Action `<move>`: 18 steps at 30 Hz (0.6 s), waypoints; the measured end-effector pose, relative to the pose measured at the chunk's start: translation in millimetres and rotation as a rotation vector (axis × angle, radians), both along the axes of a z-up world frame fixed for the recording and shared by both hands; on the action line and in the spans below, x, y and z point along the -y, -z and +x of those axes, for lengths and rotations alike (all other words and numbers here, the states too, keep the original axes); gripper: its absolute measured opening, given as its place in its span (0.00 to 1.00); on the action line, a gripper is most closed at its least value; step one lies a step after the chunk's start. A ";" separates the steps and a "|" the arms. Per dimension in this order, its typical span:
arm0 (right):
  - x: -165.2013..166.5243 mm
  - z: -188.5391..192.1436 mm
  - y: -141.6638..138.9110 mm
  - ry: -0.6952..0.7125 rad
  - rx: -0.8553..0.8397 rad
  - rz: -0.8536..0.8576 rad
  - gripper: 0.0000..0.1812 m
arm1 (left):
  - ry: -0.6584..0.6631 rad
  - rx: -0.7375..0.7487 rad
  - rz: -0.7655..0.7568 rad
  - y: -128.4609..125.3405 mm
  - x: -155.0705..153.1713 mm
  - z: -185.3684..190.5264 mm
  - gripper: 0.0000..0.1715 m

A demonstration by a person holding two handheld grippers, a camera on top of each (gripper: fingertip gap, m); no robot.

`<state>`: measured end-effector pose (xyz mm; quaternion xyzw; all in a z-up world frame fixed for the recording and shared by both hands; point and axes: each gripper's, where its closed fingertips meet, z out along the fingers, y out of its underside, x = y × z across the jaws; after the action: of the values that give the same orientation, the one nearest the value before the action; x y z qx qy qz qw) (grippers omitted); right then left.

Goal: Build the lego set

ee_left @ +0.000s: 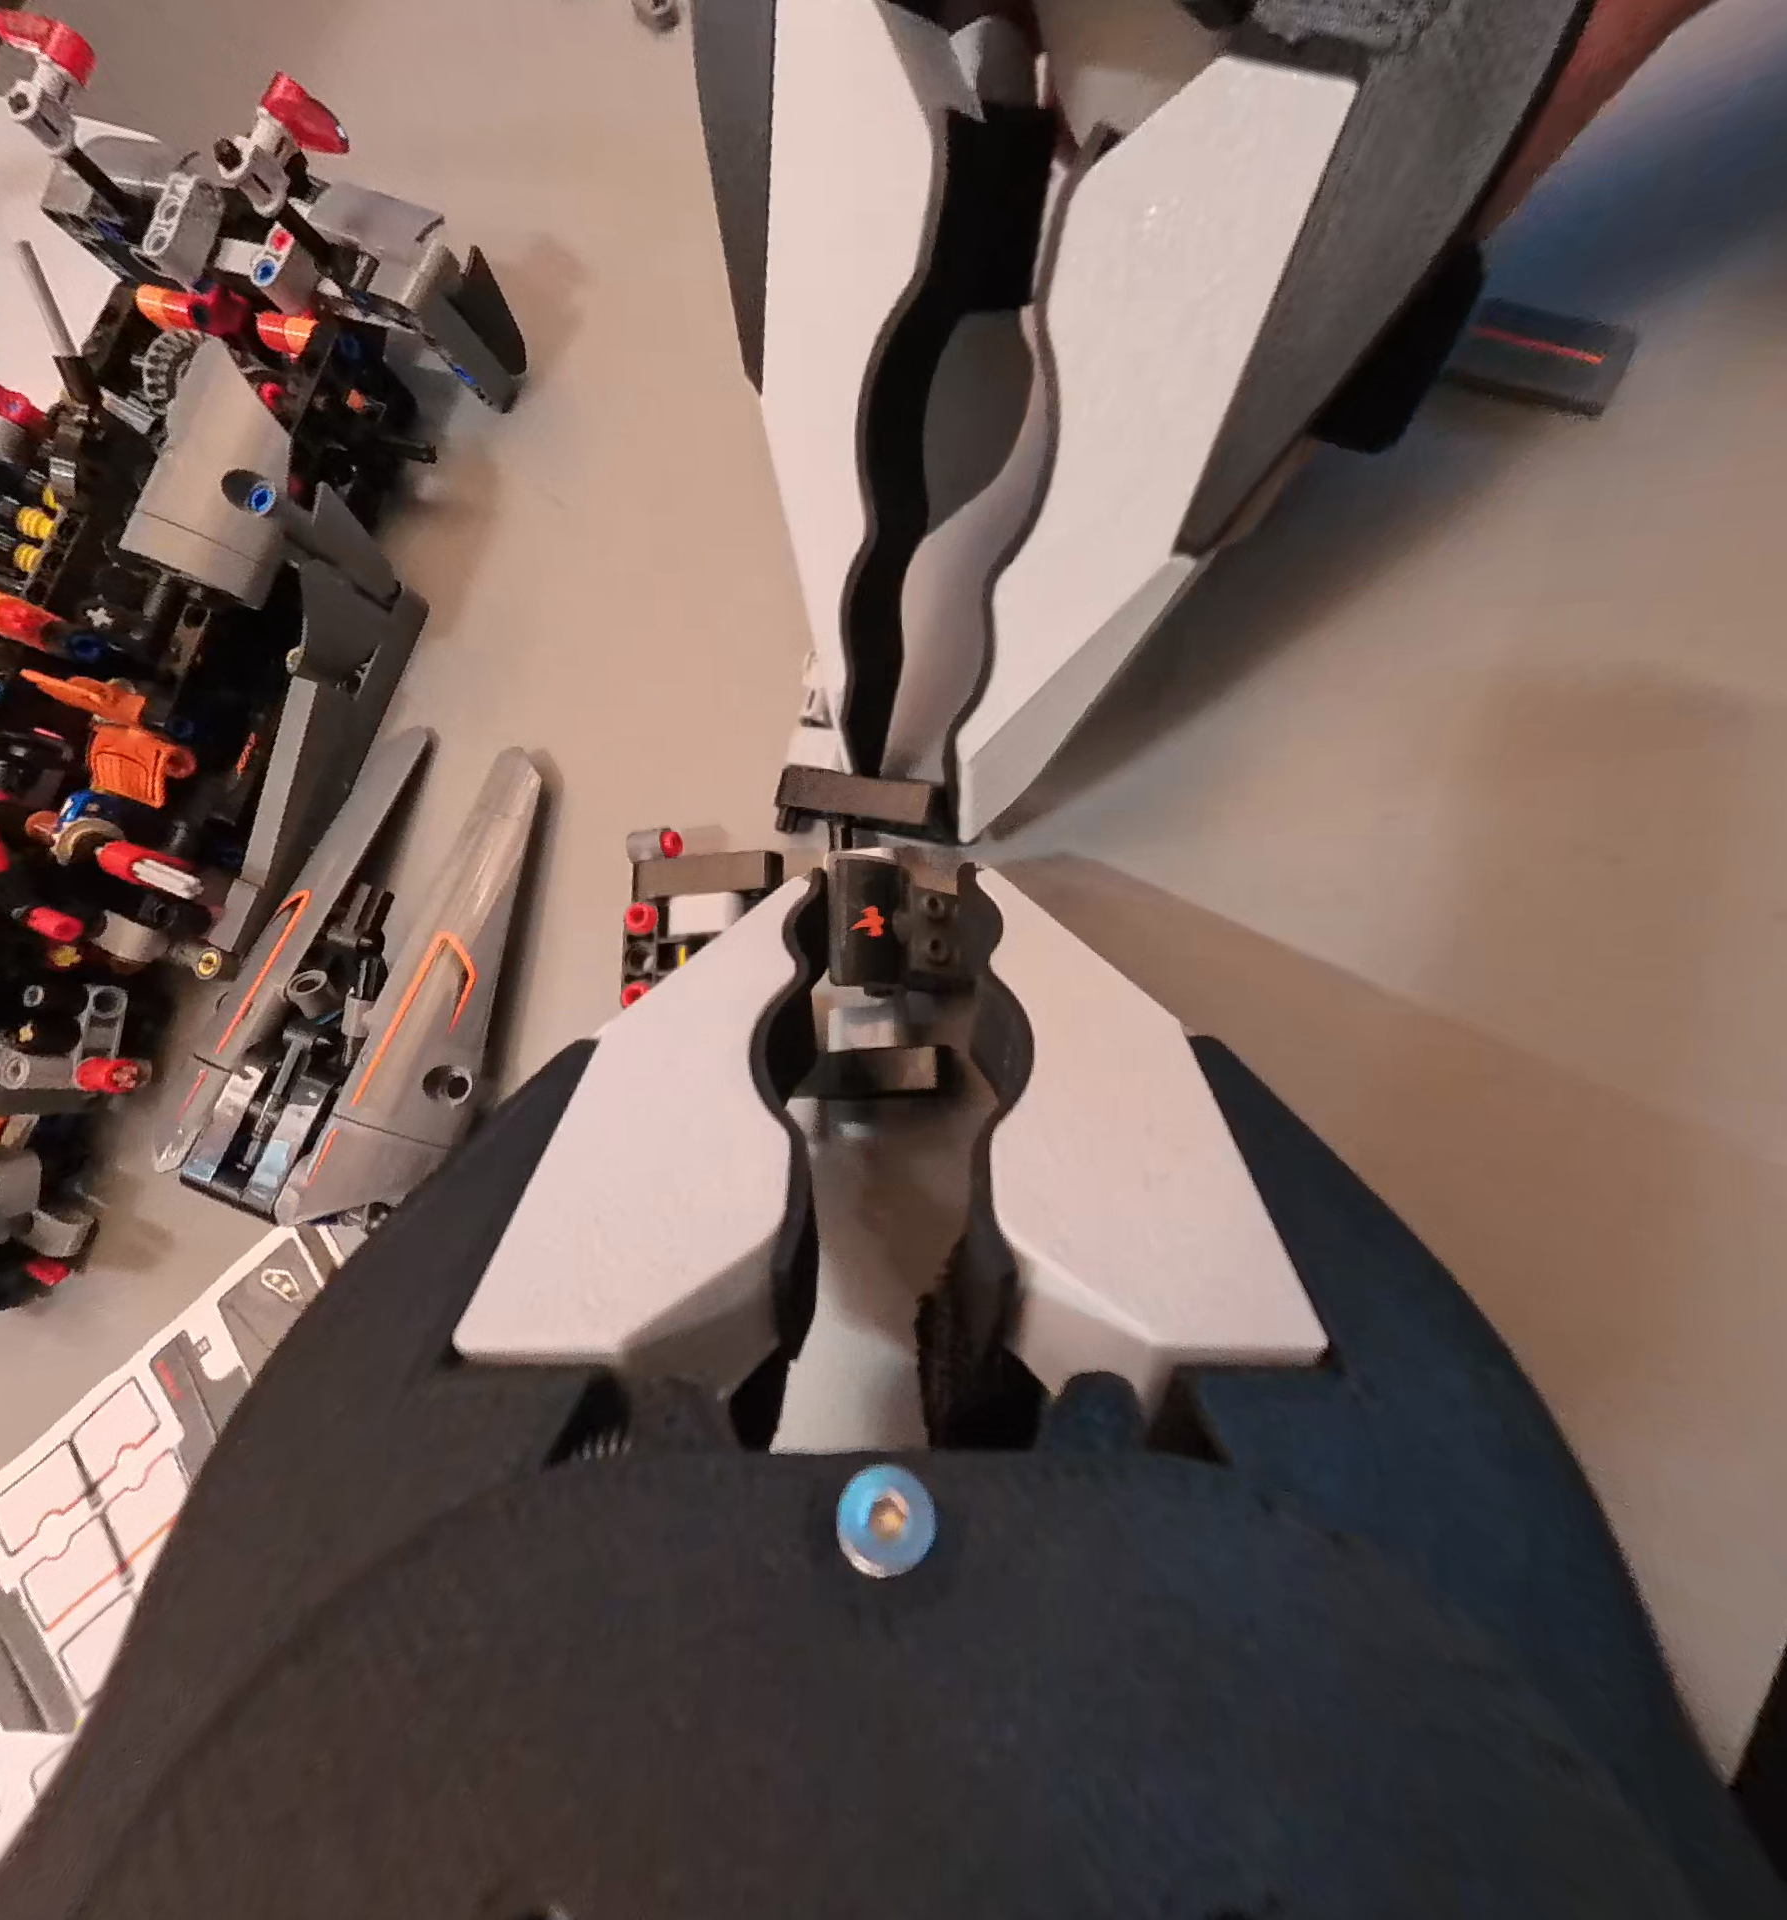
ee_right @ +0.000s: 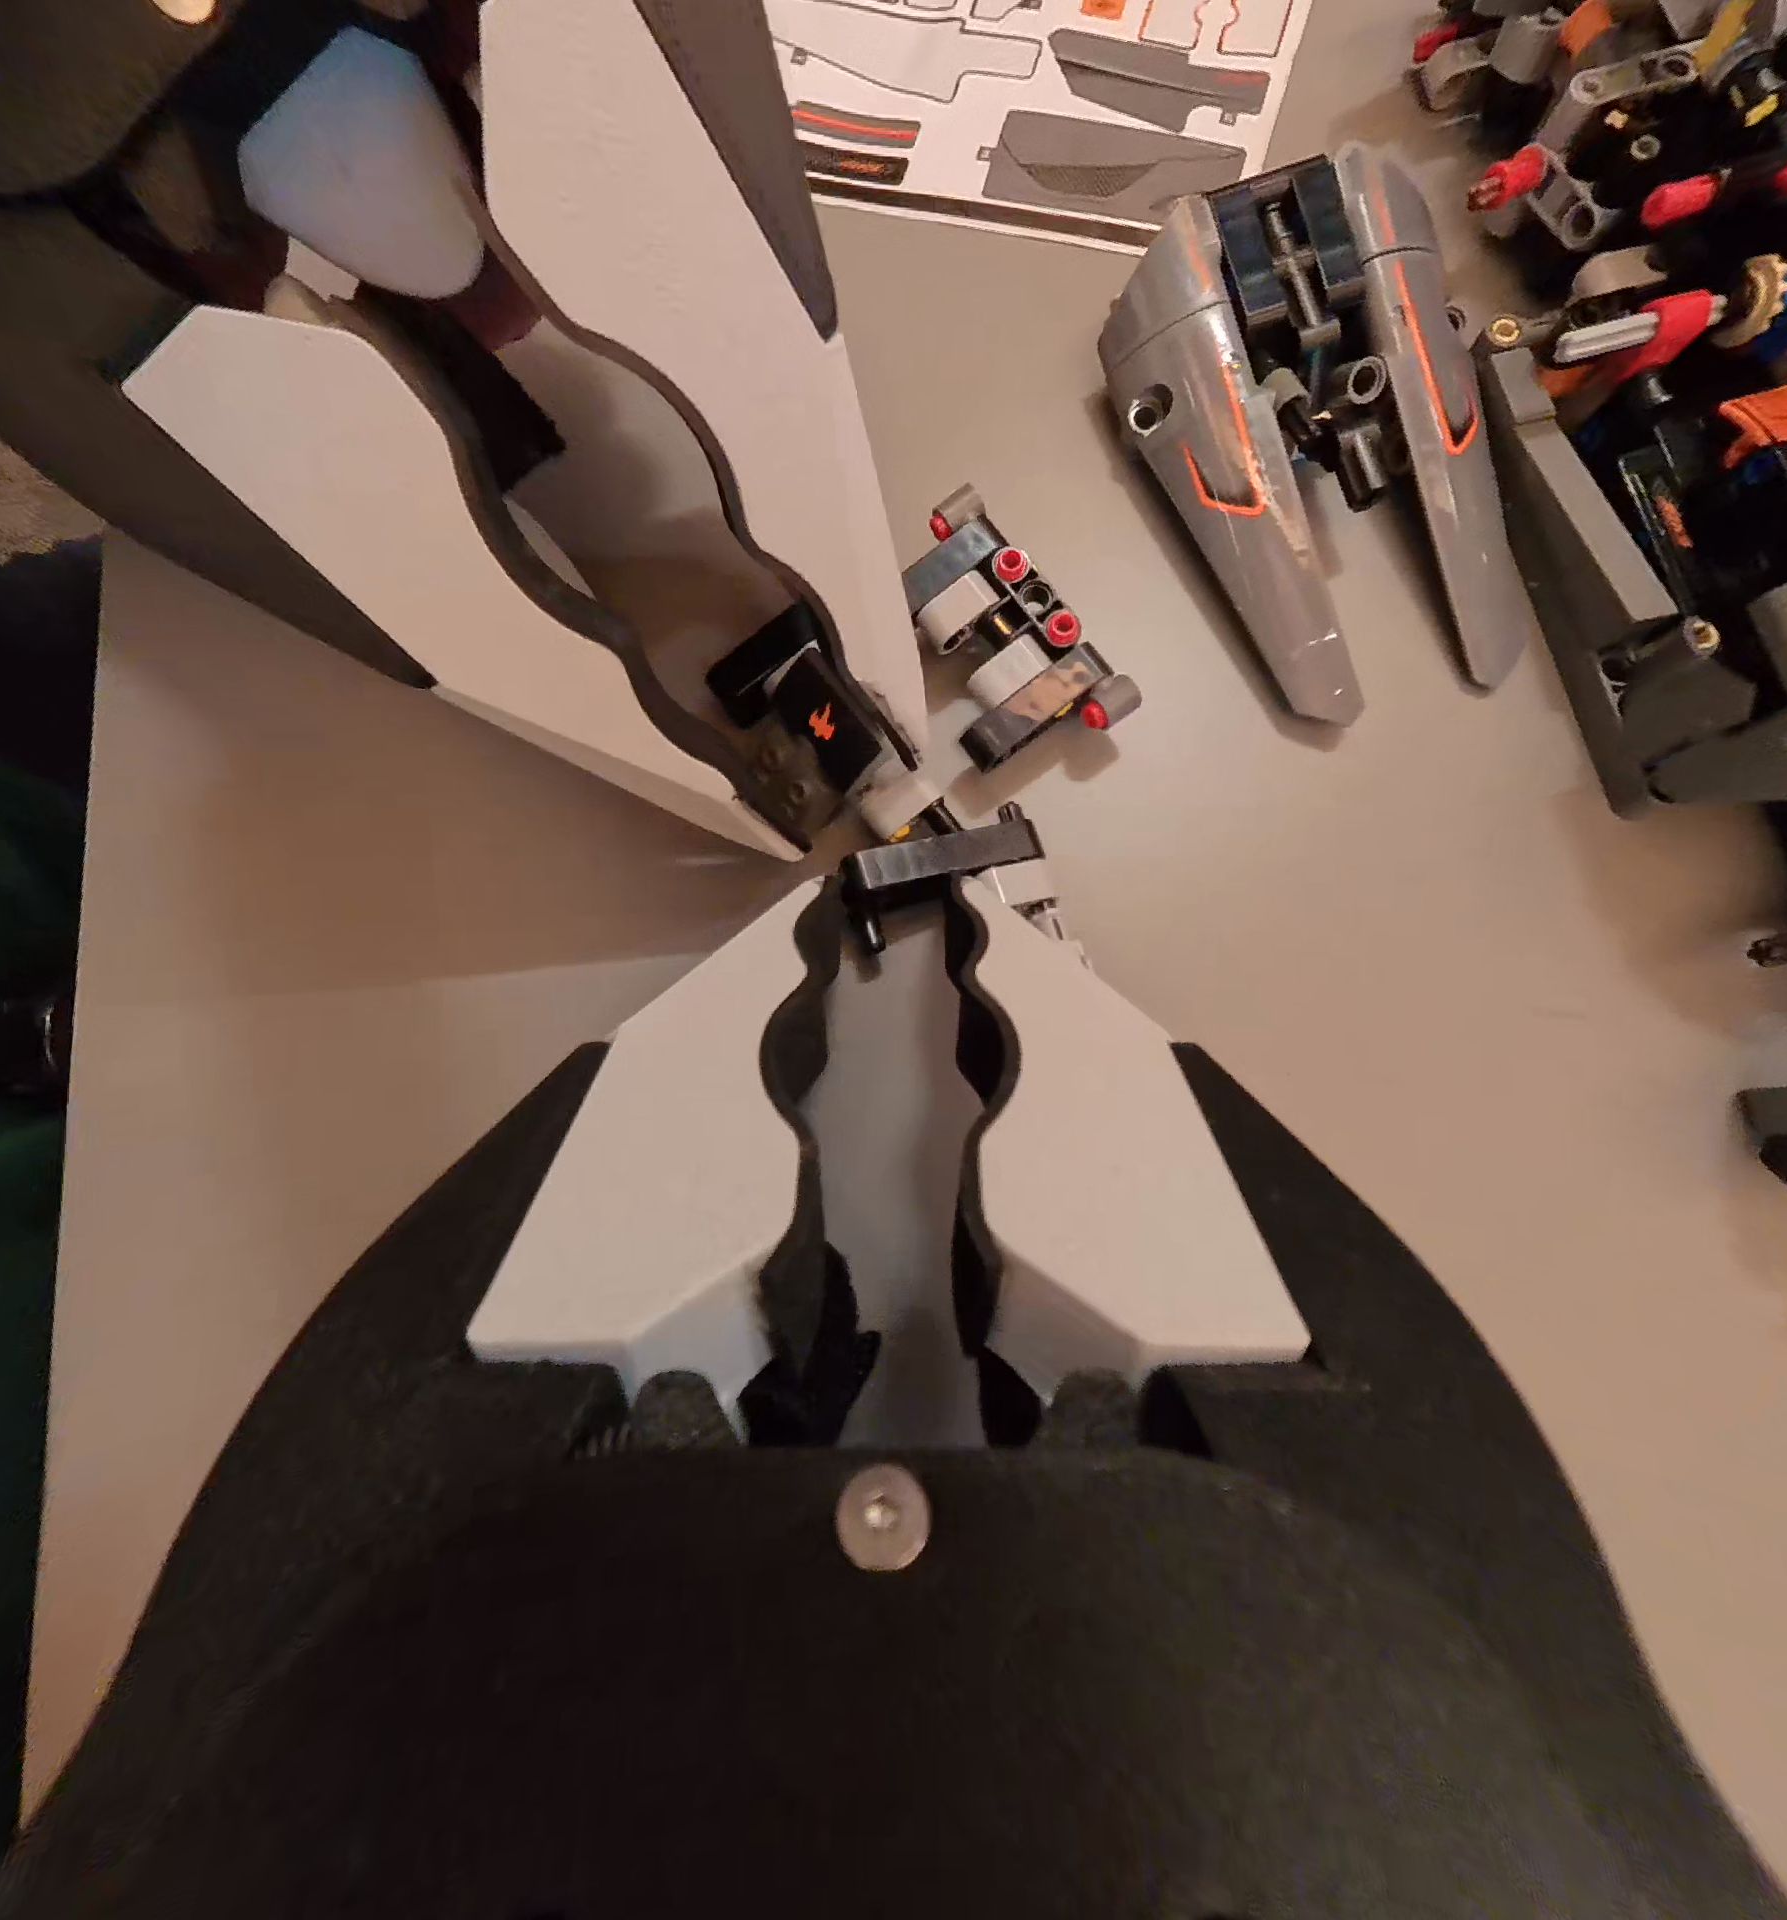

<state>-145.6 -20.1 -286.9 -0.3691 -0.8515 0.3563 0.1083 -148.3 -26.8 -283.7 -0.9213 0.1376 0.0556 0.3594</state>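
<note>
My left gripper (ee_left: 894,909) is shut on a small black Lego piece with an orange mark (ee_left: 873,927) and grey parts under it. It also shows in the right wrist view (ee_right: 832,795), coming from the upper left with the same piece (ee_right: 816,727). My right gripper (ee_right: 889,904) is shut on a thin black beam (ee_right: 941,857) with a pin hanging below it. It comes from the top in the left wrist view (ee_left: 899,805), beam (ee_left: 858,795) just above the marked piece. The two parts meet tip to tip above the table.
A small sub-assembly with red pins (ee_right: 1024,644) lies just behind the grippers. A grey nose section with orange stripes (ee_right: 1304,436), the large car chassis (ee_left: 89,623) and a sticker sheet (ee_right: 1024,94) lie nearby. A dark striped panel (ee_left: 1533,364) lies apart. The table edge (ee_right: 89,935) runs close by. Only a small space, under 4 cm, lies between the two pairs of fingers.
</note>
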 end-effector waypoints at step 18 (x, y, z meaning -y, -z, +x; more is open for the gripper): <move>-1.5 -1.8 1.2 0.001 0.005 -0.085 0.02 | -0.010 0.058 0.045 -0.3 3.3 -3.5 0.11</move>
<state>-147.4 -18.6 -288.2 -0.3748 -0.8355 0.3914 0.0908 -151.8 -30.1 -283.4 -0.9148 0.1213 0.0338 0.3837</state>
